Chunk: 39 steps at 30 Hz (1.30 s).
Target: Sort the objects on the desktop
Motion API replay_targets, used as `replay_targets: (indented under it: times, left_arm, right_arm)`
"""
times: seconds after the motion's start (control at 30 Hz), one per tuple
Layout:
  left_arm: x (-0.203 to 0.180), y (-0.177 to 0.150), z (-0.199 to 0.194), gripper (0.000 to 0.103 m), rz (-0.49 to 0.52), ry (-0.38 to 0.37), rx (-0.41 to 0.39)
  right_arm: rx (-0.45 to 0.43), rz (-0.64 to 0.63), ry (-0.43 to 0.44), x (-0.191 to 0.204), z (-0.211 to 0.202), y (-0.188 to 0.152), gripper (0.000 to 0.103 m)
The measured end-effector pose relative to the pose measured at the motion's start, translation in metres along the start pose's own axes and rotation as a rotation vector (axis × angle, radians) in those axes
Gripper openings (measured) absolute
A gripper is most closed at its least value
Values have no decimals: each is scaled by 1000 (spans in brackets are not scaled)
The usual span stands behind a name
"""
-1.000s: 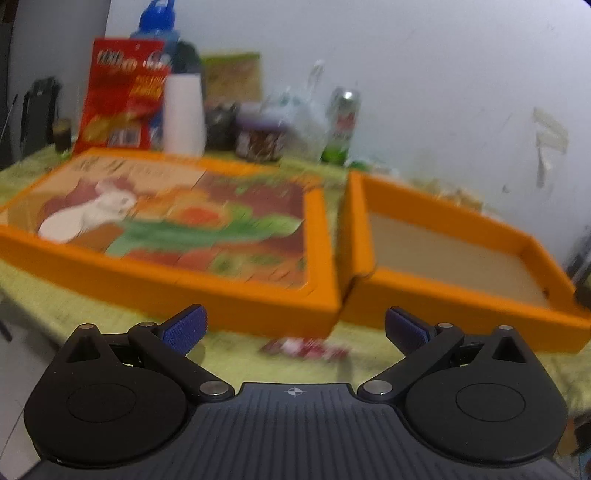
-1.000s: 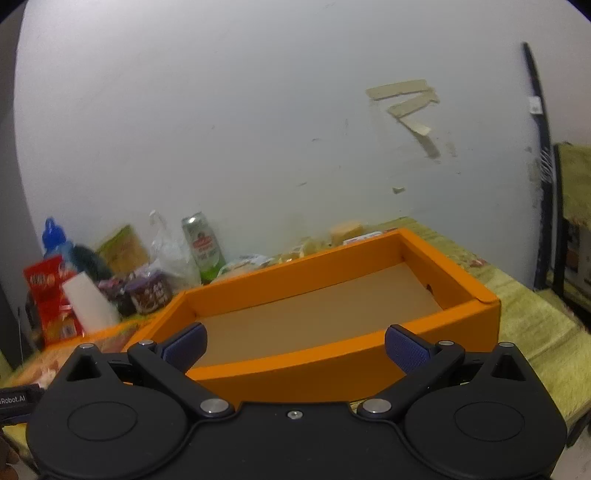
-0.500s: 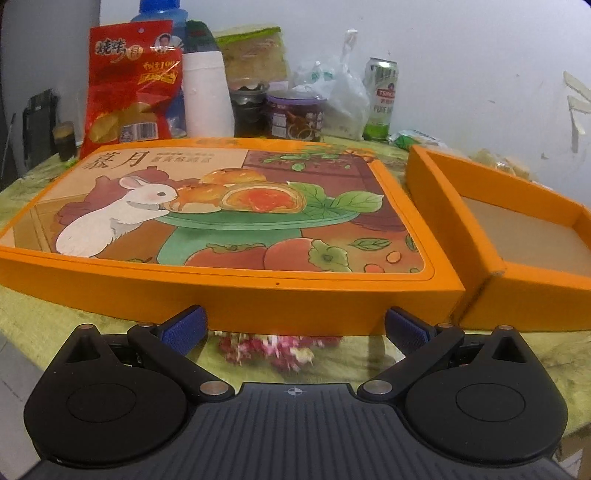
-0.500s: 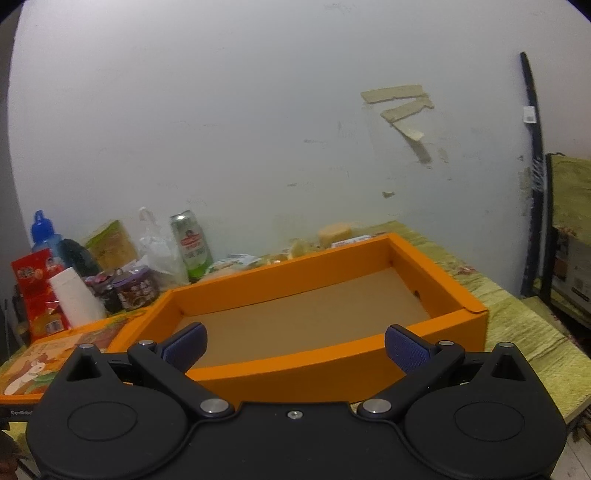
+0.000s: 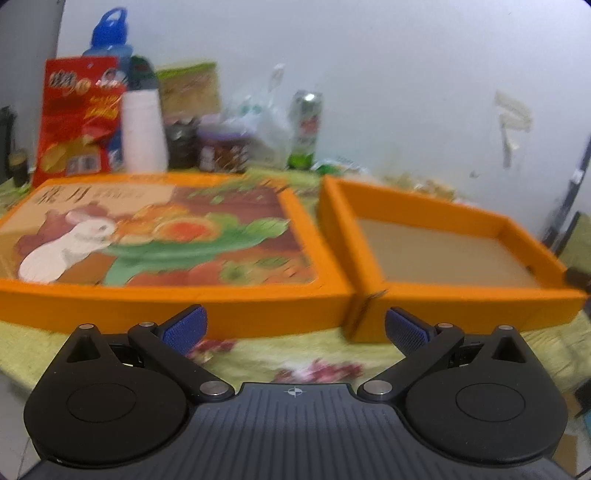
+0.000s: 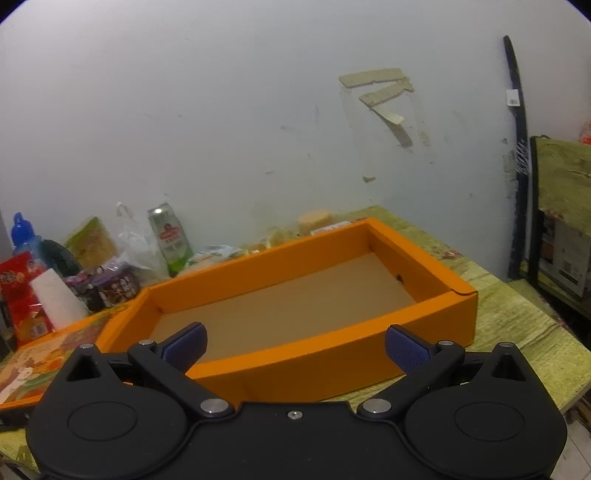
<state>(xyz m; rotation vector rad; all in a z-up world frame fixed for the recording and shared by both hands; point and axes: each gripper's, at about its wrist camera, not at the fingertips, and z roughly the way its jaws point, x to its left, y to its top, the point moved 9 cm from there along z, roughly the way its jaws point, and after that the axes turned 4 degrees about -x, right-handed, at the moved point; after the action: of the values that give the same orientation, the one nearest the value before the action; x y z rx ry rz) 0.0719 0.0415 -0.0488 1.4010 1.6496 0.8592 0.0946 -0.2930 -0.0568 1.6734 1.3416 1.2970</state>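
An orange box lid (image 5: 166, 236) printed with a white rabbit lies flat on the green tablecloth, and an empty orange box tray (image 5: 443, 254) with a brown floor sits right beside it. My left gripper (image 5: 293, 328) is open, just short of the near walls of both. My right gripper (image 6: 293, 349) is open too, facing the tray's (image 6: 295, 295) near wall. Behind them along the wall stand a red snack bag (image 5: 79, 118), a white paper cup stack (image 5: 142, 133), a purple-lidded jar (image 5: 221, 147), a green can (image 5: 304, 129) and a plastic bag (image 5: 258, 129).
A blue-capped bottle (image 5: 107, 33) and a green packet (image 5: 190, 88) stand behind the snacks. The white wall carries peeling tape (image 6: 384, 96). A dark pole (image 6: 517, 155) leans at the right, with a cloth-covered piece of furniture (image 6: 561, 184) past the table edge (image 6: 535, 332).
The left wrist view rose and swung right; the box tray shows more fully and the frame is blurred by motion. The right view shifted slightly. Both grippers stayed open.
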Motion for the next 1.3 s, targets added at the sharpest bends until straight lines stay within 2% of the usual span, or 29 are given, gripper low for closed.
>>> replay_targets:
  times: [0.13,0.33,0.47,0.63,0.97,1.13,1.3]
  left_arm:
    - [-26,18,8,103,7,-93,-18]
    - [-63,32,46,103,75,-150,4]
    - [-75,33,73,103,78,-148,46]
    - [-77,23,90,103,67,-144,98]
    - [-79,15,88,103,35,-168,124]
    - [-91,11,83,103,44,-210,143]
    - [-98,7,83,103,82,-179,147]
  right_arm:
    - [-31,-32,-19,-14,-2,9,103]
    - [-85,-41,-113,-55,9,44,103]
    - [-46,-57,-183,-81,32,55,103]
    - [38,-69,-215,-101,58,52,103]
    - [182,38,-137,-109,81,28,103]
    - [204,79,-98,-107,81,23,103]
    - [198,73,-95,-106,74,25,103]
